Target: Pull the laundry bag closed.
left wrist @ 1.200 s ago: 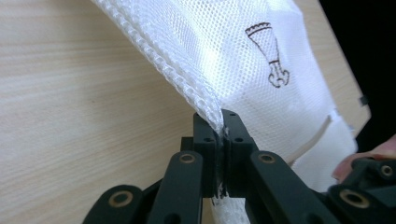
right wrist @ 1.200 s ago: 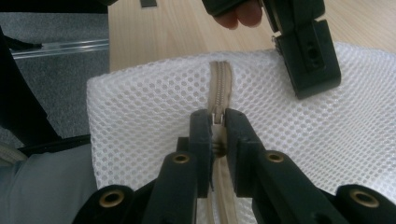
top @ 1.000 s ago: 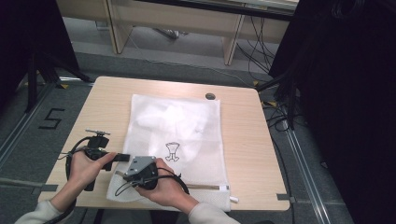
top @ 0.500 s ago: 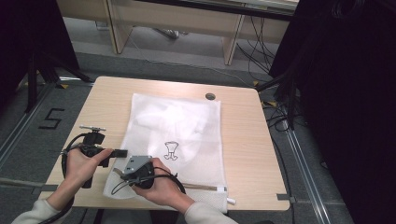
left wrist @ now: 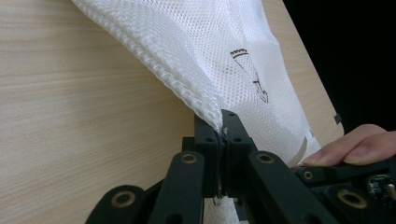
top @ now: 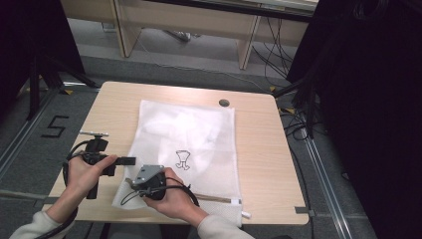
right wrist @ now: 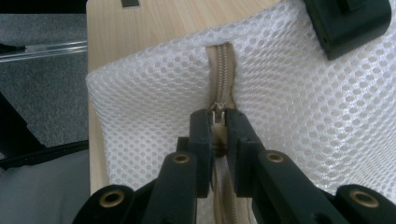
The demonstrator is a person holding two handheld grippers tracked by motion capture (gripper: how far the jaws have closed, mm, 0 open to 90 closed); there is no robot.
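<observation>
Mesh is what you are holding with both tools right now. Your left gripper (left wrist: 223,122) has its two black jaws pressed together on the edge of the white mesh bag (left wrist: 219,51), and the cloth lifts up a little where they pinch it. Your right gripper (right wrist: 219,116) has its jaws squeezed on the small metal zipper pull (right wrist: 218,110) of the tan zipper (right wrist: 223,70), which runs along the bag's near edge.

From the high view, the mesh bag (top: 191,134) lies flat in the middle of the light wood table (top: 268,149), with its zipper end toward you. Your left hand (top: 82,172) is at the bag's near left corner, and your right hand (top: 171,196) is just beside it, resting on the bag near the zipper (top: 214,198).

You can see a little dark drawing (top: 182,159) printed on the bag. It looks like a small picture, not words, and I cannot read any letters in it. In the left gripper view the same drawing (left wrist: 250,74) shows on the mesh, and it is too thin to make out.

On the grey floor to your left, a big number 5 (top: 53,127) is marked in black tape. A small dark round disc (top: 224,102) sits on the far side of the table, just past the bag.
</observation>
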